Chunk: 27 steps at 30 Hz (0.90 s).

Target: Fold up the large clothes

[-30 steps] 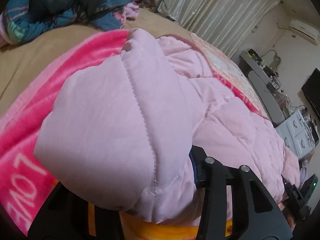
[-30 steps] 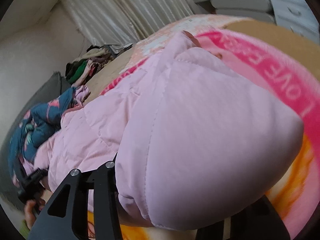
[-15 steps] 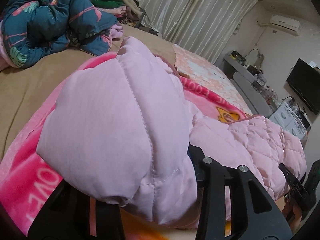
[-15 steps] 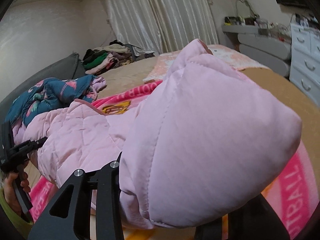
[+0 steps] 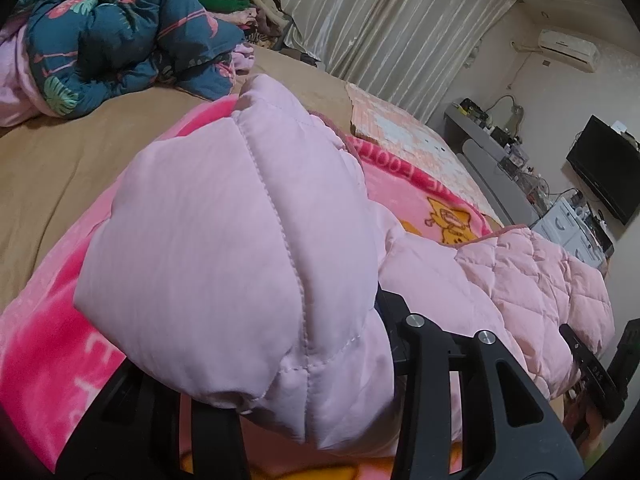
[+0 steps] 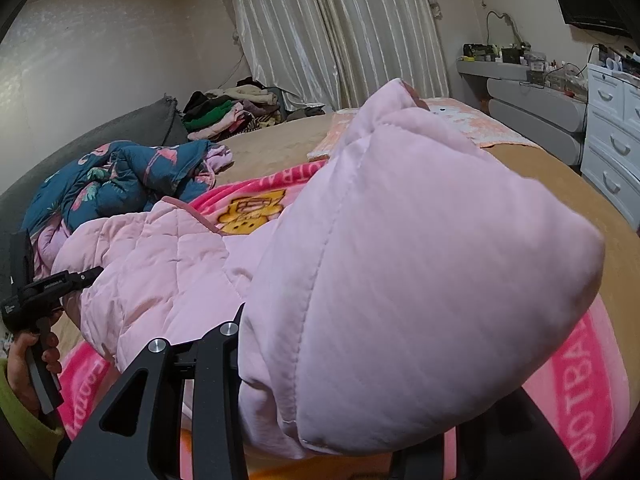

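Observation:
A pale pink quilted jacket is stretched between my two grippers above a bright pink blanket on the bed. My left gripper is shut on one puffy end of the jacket, which bulges over the fingers and hides the tips. My right gripper is shut on the other puffy end the same way. The jacket's quilted middle sags between them. The left gripper's body shows at the far left of the right wrist view.
A dark blue floral duvet is bunched at the head of the tan bed. A pile of clothes lies by the curtains. White drawers and a grey desk stand beside the bed.
Both grippers have lifted the jacket's ends off the blanket and tilted up, so more of the room and of the blanket's cartoon print shows.

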Each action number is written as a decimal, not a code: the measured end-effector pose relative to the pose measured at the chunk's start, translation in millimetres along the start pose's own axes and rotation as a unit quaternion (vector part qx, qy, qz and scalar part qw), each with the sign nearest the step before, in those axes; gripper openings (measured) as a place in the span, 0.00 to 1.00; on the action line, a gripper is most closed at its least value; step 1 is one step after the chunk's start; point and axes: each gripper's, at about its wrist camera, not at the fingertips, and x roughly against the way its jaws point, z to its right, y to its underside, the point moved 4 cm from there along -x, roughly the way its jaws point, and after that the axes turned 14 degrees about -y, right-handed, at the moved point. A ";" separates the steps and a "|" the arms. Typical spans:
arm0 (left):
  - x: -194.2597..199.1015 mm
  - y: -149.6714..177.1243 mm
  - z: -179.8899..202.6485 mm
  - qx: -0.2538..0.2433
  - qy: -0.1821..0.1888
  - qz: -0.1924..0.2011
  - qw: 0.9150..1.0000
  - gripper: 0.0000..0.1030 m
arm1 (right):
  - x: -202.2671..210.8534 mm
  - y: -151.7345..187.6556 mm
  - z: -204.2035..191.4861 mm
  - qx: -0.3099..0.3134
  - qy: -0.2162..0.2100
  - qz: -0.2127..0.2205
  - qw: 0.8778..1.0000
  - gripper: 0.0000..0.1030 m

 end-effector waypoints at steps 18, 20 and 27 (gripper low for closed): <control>24.0 43.9 -30.2 -0.010 0.004 -0.015 1.000 0.33 | 36.2 54.5 2.5 -0.037 -0.007 -0.008 0.999 0.35; 24.1 51.1 -32.9 -0.014 0.002 -0.019 1.000 0.34 | 36.8 63.1 6.1 -0.047 -0.004 -0.013 0.999 0.35; 14.0 81.2 -47.5 -0.020 -0.015 -0.042 0.999 0.40 | 31.6 96.8 26.6 -0.108 0.012 -0.029 0.994 0.38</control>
